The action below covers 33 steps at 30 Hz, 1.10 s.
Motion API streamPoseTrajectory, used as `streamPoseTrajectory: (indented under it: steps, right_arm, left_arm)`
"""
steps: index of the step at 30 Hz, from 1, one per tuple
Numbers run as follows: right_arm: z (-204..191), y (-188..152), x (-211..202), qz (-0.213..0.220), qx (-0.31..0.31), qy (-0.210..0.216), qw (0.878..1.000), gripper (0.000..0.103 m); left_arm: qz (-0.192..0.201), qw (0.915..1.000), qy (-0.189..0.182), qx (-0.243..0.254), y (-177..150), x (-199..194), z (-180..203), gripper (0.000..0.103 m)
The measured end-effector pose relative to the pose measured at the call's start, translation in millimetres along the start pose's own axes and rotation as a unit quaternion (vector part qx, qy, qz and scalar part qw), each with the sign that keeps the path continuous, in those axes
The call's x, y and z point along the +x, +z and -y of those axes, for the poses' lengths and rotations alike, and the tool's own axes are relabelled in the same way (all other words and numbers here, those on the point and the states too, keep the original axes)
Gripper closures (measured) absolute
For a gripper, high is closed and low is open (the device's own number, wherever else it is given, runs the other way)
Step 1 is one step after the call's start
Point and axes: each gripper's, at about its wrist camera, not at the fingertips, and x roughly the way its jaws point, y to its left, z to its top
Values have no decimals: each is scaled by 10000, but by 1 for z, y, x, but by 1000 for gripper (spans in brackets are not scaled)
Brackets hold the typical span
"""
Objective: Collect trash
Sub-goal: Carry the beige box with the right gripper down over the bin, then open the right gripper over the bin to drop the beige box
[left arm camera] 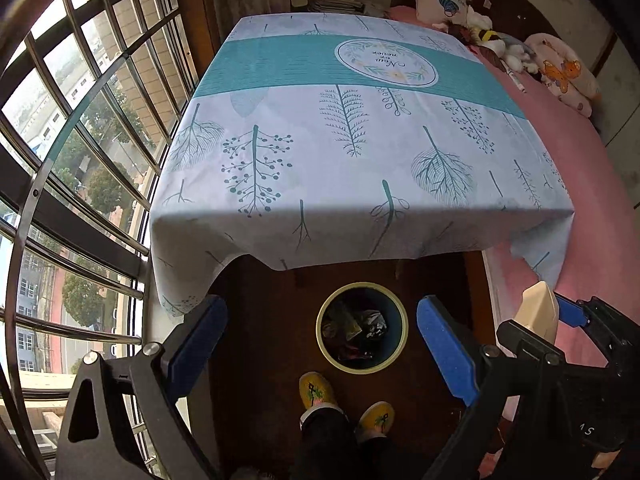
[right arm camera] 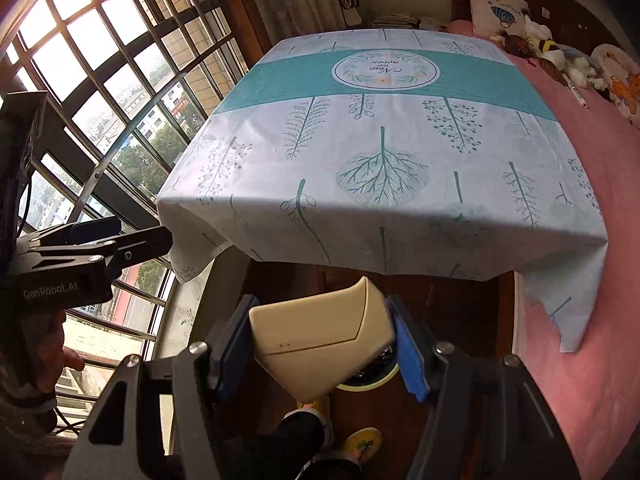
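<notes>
The right hand-held gripper (right arm camera: 320, 344) is clamped on a cream-coloured, smooth, wedge-shaped carton (right arm camera: 320, 340), its blue foam-faced fingers (right arm camera: 412, 360) pressing the carton's two side faces. The carton's long axis runs roughly along the fingers, tilted so that its broad folded end points forward and up toward the worktop edge while the narrower end dips toward the floor. It hangs directly above the round bin with a pale yellow rim and dark blue inside (right arm camera: 370, 380), most of which it hides in the right wrist view. In the left wrist view that bin (left arm camera: 362, 366) stands on the dark wooden floor (left arm camera: 264, 344) in front of the worktop and holds crumpled dark wrappers (left arm camera: 370, 326).

The left hand-held gripper (left arm camera: 320, 344) is spread wide with nothing between its fingers; its black body carries the words "GenRobot.AI". The worktop wears a white cloth printed with teal leaves and a teal band (left arm camera: 344, 132), with a round emblem reading "Now or never". Yellow slippers (left arm camera: 316, 392) stand just behind the bin
</notes>
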Motion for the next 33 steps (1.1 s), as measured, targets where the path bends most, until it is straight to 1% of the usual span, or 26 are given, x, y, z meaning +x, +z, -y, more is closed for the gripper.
streamPoseTrajectory:
  steps: [6, 11, 17, 20, 24, 27, 30, 33]
  right_arm:
    - [6, -36, 22, -295, 98, 99, 9995, 39]
    - [13, -60, 51, -568, 190, 148, 9981, 39]
    - [27, -76, 97, -822, 393, 148, 9957, 39]
    - [37, -81, 124, -951, 568, 109, 9938, 39]
    - [47, -82, 162, -1137, 681, -7, 9912, 39]
    - [55, -81, 186, -1189, 869, -35, 9891, 39]
    - [63, -79, 208, -1319, 1048, 34, 9857, 38]
    - [66, -75, 219, -1228, 1044, -104, 9869, 32]
  left_arm:
    - [-233, 9997, -20, 15, -36, 20, 17, 8]
    - [-486, 9988, -42, -39, -59, 44, 26, 8]
    - [-931, 9955, -129, -92, -79, 91, 22, 8]
    - [-1131, 9934, -144, -79, -84, 118, 19, 8]
    - [-1268, 9919, -45, -98, -85, 149, 17, 8]
    - [-1322, 9912, 0, -111, -84, 167, 14, 8]
    - [-1315, 9913, 38, -106, -80, 178, 12, 8]
    - [-1283, 9916, 85, -107, -75, 183, 9, 8]
